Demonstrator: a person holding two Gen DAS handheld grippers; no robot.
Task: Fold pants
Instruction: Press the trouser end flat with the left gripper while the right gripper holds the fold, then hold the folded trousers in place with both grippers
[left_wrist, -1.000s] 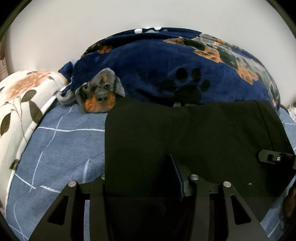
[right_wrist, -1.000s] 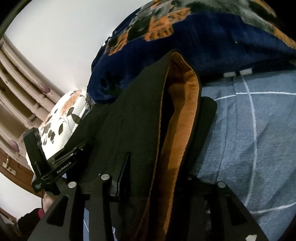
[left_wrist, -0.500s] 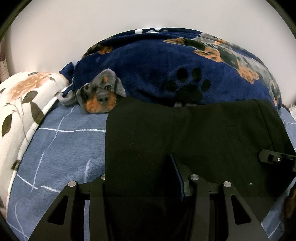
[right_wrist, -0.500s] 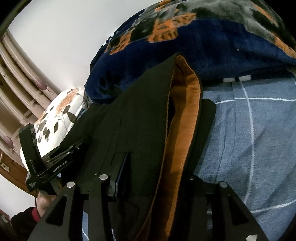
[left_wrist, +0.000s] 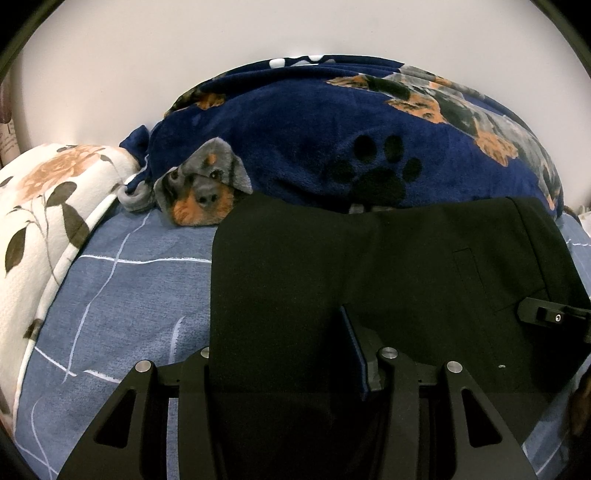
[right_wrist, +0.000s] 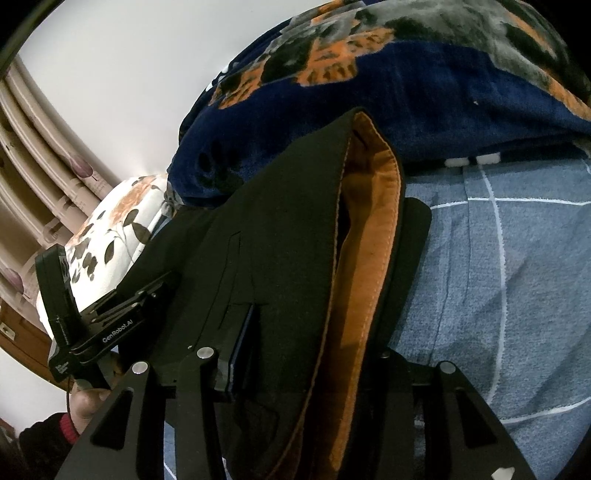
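In the left wrist view, a white floral pillow (left_wrist: 48, 206) lay far to the left of the fingers, on the blue checked bed sheet (left_wrist: 122, 295). Ahead of the fingers, a navy dog-print blanket (left_wrist: 332, 147) was heaped along the wall. The left gripper (left_wrist: 284, 354) pointed level across the bed, and its fingers pinched the near edge of the black pants (left_wrist: 369, 266): the cloth covered the left finger and ran against the blue pad of the right finger (left_wrist: 356, 350). The pants spread flat from between the fingers out to the blanket. At the far right edge, the tip of the right gripper (left_wrist: 554, 316) rested on the cloth.

In the right wrist view, the left gripper (right_wrist: 107, 325) appeared to the left of the fingers, a hand (right_wrist: 86, 402) beneath it. The right gripper (right_wrist: 317, 354) was rolled sideways, its fingers pinching the pants (right_wrist: 288, 229) at the waistband, whose orange lining (right_wrist: 373, 236) gaped open directly ahead. The right finger was hidden under the cloth. To the right lay the bed sheet (right_wrist: 509, 277), with the blanket (right_wrist: 424, 96) beyond.
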